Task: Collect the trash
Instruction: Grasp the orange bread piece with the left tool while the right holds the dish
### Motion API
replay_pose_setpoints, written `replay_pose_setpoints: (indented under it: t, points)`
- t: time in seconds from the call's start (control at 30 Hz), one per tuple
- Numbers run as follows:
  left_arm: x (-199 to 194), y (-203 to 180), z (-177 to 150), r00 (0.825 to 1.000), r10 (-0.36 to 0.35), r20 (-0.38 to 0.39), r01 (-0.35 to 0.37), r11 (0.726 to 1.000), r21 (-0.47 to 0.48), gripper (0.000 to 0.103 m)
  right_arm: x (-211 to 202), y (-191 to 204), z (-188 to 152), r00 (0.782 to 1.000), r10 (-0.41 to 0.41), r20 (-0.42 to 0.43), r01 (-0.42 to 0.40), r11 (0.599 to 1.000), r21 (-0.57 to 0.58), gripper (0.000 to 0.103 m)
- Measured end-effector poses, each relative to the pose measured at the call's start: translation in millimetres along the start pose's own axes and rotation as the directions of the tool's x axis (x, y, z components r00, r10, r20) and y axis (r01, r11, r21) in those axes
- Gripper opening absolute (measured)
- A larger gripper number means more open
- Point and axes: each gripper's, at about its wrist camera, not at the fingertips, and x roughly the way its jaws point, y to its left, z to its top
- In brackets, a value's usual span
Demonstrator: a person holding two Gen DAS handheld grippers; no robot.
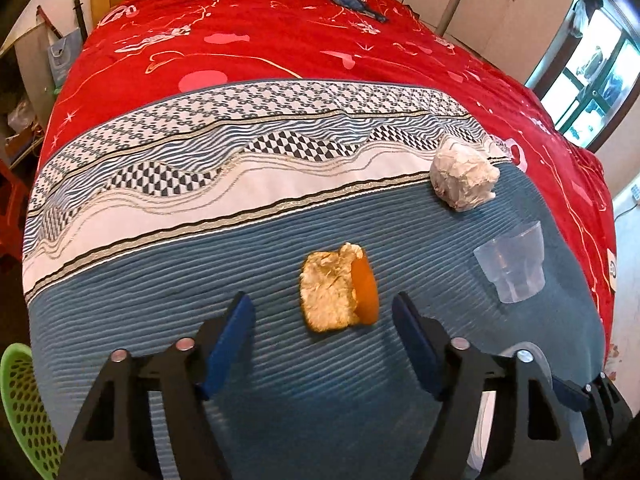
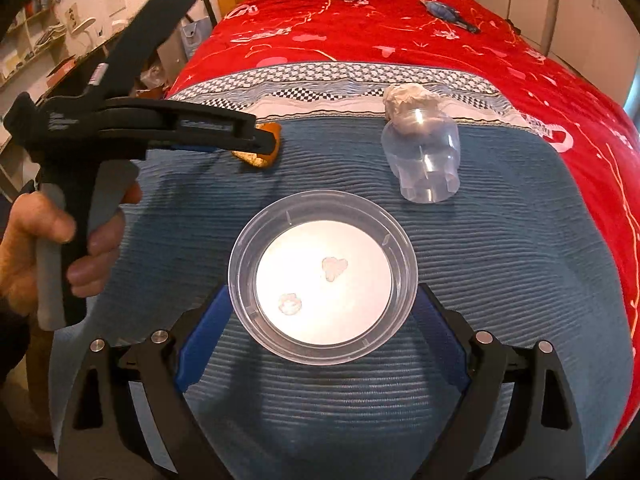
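Left gripper (image 1: 324, 320), jaws wide and empty, faces the peel (image 1: 338, 288) at 12 o'clock on the bed (image 1: 160, 280); right gripper (image 2: 324, 312), equally wide, straddles the tub (image 2: 323, 276) unclamped; recommend advancing left squarely, closing across the peel's short width.

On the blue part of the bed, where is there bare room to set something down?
Bare blue cover left of the orange peel, up to the patterned band, and near the edge below the bowl. The right is crowded: paper wad, cup and bowl sit close together. The left gripper is open around the peel.
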Motion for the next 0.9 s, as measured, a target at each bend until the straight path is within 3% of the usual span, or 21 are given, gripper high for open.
replay_pose_setpoints:
  t: [0.07, 0.17, 0.2, 0.33, 0.63, 0.9]
  points:
    - [4, -1, 0, 1.000, 0.004, -0.001, -0.004, 1.000, 0.004, 0.062, -1, -1, -2, 1.000, -0.004, 0.003, 0.004, 1.000, 0.000, 0.089]
    - [7, -5, 0, 1.000, 0.005, 0.002, -0.005, 1.000, 0.008, 0.048, -2, -3, -5, 1.000, -0.006, 0.003, 0.006, 1.000, 0.006, 0.089]
    - [7, -5, -1, 1.000, -0.002, 0.005, 0.002, 1.000, 0.008, 0.039, -3, -3, -6, 1.000, -0.009, 0.005, 0.009, 1.000, 0.009, 0.089]
    - [-2, -10, -5, 0.999, -0.002, 0.035, 0.002, 1.000, 0.019, 0.024, -7, -2, -8, 1.000, -0.008, 0.010, 0.008, 1.000, 0.016, 0.089]
    - [-65, 13, -29, 0.994, -0.015, 0.111, 0.017, 1.000, -0.012, 0.020, -30, 18, -6, 0.999, 0.019, 0.048, -0.020, 1.000, 0.009, 0.089]
    - [-148, 72, -72, 0.979, 0.036, 0.203, -0.016, 0.995, -0.102, 0.019, -46, 72, 2, 0.992, 0.096, 0.077, -0.092, 0.994, -0.055, 0.089]
